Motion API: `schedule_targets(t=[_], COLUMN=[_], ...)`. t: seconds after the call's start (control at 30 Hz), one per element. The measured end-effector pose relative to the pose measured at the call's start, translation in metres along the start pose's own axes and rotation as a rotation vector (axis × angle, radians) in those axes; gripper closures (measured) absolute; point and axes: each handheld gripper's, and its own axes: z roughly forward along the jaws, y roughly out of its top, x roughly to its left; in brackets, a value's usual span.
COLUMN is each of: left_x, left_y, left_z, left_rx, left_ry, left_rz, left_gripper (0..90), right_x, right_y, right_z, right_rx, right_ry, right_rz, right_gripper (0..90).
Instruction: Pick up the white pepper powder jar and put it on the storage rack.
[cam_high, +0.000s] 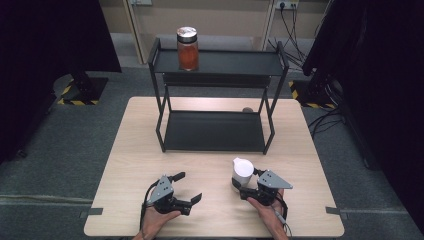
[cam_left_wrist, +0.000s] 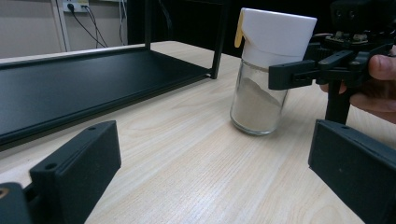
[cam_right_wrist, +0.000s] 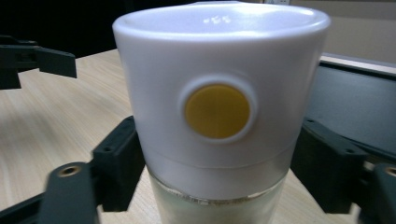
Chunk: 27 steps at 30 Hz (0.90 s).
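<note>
Two grippers: your right (cam_high: 246, 186) clamps the shaker (cam_high: 242, 173); your left (cam_high: 190, 187) hangs open. Rack (cam_high: 215, 131) stands behind, jar (cam_high: 187, 48) on top.

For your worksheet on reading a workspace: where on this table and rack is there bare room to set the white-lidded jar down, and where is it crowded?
The rack's lower shelf lies bare. The top shelf is free right of the orange jar. The table is bare left of the rack. It is crowded at the near edge, around the left gripper, right gripper and white-lidded jar.
</note>
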Motion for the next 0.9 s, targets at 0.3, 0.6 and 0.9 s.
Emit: schedule_targets(t=[0.3, 0.6, 0.9], left_x=[0.0, 0.0, 0.002], left_y=[0.0, 0.0, 0.0], left_z=[0.0, -0.001, -0.001], left_rx=[0.002, -0.002, 0.0], left_ry=[0.004, 0.01, 0.007], left_rz=[-0.004, -0.008, -0.015], left_gripper=[2.0, 2.1, 2.1], right_x=[0.007, 0.011, 0.007], right_y=[0.002, 0.019, 0.035], right_z=[-0.003, -0.013, -0.017], right_rx=[-0.006, -0.053, -0.057], right_ry=[-0.013, 0.02, 0.029], right_rz=[-0.034, -0.062, -0.044], right_gripper=[30.5, 30.7, 30.7])
